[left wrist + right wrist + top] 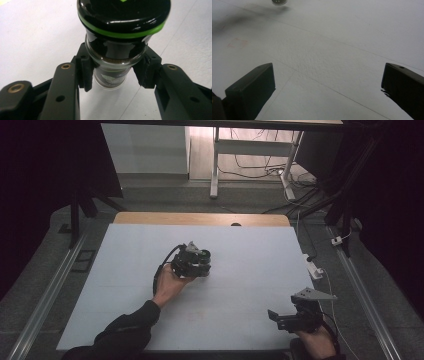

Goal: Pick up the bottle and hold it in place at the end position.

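My left gripper [113, 75] is all chunky black plastic with brass screw inserts and ribbed pads. Right gripper [296, 319] has that grey three-cornered plate on top. I'm wearing a black sleeve [125, 332].

Between the black fingers [86, 72] sits a clear glass jar [112, 60] of dark brown powder, its glossy black lid [122, 15] ringed by a bright green band [117, 32]. Beneath the fingers spreads a pale, plain white table cover [125, 270], edged at the far side by tan wood [200, 218].
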### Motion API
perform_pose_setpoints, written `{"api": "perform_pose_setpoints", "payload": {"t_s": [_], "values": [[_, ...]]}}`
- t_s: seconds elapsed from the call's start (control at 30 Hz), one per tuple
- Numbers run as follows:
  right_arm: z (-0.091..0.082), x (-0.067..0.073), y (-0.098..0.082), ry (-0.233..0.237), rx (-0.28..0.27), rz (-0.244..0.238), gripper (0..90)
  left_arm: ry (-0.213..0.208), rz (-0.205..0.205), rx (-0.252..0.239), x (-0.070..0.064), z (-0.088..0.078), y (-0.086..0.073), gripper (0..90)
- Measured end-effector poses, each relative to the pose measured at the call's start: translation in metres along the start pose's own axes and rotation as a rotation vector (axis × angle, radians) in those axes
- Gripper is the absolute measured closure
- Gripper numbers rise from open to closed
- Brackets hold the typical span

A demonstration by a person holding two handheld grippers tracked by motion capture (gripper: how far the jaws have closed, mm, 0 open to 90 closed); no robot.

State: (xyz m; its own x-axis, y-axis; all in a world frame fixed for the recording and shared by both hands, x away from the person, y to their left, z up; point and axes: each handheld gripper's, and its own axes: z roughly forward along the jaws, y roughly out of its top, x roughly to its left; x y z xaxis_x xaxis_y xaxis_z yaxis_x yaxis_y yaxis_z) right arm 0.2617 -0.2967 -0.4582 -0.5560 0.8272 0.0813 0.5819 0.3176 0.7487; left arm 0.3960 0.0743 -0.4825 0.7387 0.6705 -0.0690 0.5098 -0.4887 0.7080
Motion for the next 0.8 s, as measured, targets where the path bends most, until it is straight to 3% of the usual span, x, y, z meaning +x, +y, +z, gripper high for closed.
{"api": "perform_pose_setpoints", "payload": {"t_s": [0.33,0.8], "values": [[0.0,0.0,0.0,0.001,0.001,0.0,0.0,0.032,-0.012,0.022,0.003,0.01,-0.009,53.6],[-0.001,0.0,0.0,0.005,-0.002,-0.009,0.0,0.037,-0.007,0.006,0.002,0.011,-0.015,53.6]]}}
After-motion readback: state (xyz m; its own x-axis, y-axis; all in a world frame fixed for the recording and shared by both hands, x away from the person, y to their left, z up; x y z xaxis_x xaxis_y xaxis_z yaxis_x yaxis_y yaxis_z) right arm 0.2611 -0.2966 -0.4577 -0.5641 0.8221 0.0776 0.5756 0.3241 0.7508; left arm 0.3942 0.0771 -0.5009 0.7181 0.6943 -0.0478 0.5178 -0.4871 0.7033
